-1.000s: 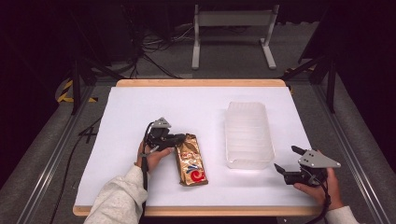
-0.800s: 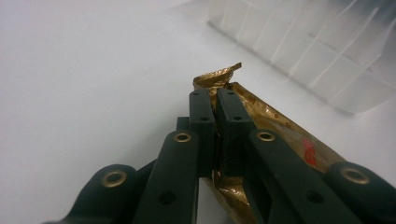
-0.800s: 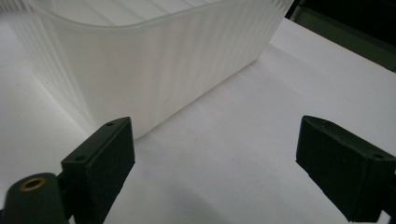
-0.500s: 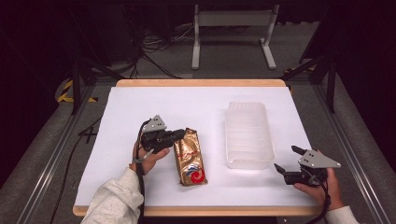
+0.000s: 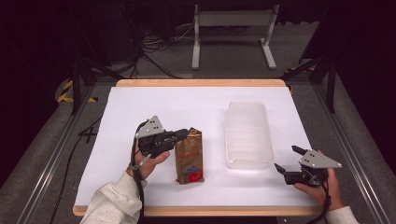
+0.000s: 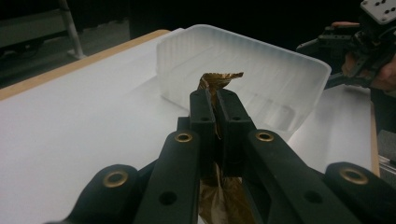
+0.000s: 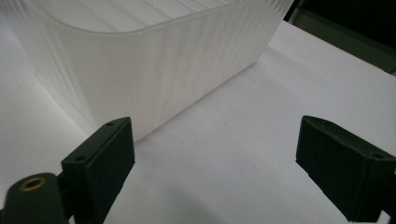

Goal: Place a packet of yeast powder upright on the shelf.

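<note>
Left gripper pinches the pouch top, tub waiting at three o'clock

The left gripper (image 5: 180, 136) has its jaws clamped on the top edge of the brown pouch (image 5: 189, 156), whose long axis runs twelve to six on the white table (image 5: 140, 107). The translucent tub (image 5: 248, 135) sits nearby at its three o'clock. The right gripper (image 5: 286, 160) idles wide open at the tub's five o'clock; the room beyond is dark.

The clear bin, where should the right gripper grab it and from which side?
Probably the bin's near short wall, taken from the person's side. The right gripper sits open just off that end, and the thin upright rim there would fit between its fingers, one inside, one outside.
</note>
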`<state>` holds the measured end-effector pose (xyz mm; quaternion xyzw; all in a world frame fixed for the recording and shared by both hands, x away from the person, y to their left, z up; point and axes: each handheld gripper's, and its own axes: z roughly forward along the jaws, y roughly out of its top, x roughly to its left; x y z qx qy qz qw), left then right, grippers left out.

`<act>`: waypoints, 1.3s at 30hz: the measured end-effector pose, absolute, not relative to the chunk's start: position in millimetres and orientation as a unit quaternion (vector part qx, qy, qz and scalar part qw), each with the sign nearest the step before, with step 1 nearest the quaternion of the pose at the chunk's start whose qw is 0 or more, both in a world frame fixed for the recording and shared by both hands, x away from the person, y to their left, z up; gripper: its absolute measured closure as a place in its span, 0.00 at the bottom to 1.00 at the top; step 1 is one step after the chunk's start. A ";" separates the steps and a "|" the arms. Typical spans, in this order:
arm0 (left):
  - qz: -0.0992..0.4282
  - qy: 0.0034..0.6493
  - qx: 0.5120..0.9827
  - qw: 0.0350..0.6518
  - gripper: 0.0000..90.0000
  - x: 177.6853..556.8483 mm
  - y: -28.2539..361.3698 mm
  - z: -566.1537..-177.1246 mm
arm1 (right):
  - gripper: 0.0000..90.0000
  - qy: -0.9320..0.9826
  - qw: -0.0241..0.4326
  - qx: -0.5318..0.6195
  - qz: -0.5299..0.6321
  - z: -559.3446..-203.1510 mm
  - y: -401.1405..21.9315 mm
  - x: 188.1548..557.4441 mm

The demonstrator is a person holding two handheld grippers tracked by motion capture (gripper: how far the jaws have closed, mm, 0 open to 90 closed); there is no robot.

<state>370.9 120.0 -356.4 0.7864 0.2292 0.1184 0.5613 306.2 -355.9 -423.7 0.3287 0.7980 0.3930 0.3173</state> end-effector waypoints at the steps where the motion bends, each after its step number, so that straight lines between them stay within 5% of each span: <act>1: 0.118 0.228 0.785 0.565 0.96 369.3 118.9 -354.6 | 0.14 0.798 0.317 0.329 0.394 -423.6 -355.9 306.0; 39: 0.135 0.167 0.770 0.601 0.97 382.0 78.0 -310.3 | 0.14 0.788 0.309 0.342 0.408 -423.6 -360.4 305.5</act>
